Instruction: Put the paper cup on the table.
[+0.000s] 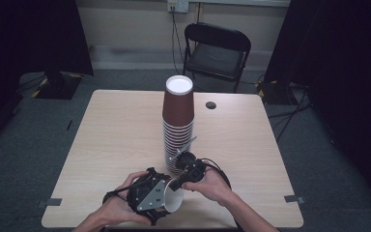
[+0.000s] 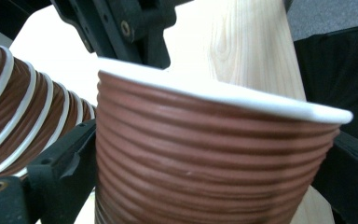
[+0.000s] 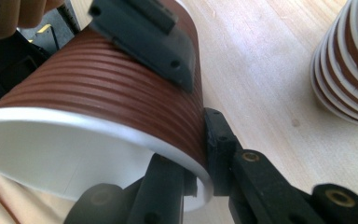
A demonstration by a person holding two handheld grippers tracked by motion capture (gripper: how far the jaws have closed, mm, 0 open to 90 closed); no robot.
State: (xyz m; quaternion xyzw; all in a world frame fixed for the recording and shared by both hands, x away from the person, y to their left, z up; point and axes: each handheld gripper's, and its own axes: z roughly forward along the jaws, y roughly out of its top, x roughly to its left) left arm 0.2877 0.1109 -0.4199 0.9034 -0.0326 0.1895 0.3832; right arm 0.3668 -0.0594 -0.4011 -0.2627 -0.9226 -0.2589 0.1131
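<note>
While both hands work close together at the near edge of the desk [image 1: 125, 125], a single ribbed brown paper cup [image 1: 176, 200] lies on its side between the two grippers, its white mouth turned toward the person.

The left gripper [image 1: 166, 193] has the cup's body between its fingers [image 2: 60, 172]; they stand wide apart, one on each side of the ribbed wall, right against it or nearly so, and the pictures do not settle whether they press on it.

The right gripper [image 1: 178, 182] meets the cup at its mouth. Its fingers [image 3: 219, 149] are clamped on the rim, one inside the white lining and one outside on the brown wall, so the thin paper edge is pinched between them. In the right gripper view one finger of the left gripper lies flat across the cup's upper side.

Just beyond the fingers of the right gripper stands a tall stack of cups [image 1: 178, 125] of the same kind, upright on the desk, near the held cup but not touching it.
</note>
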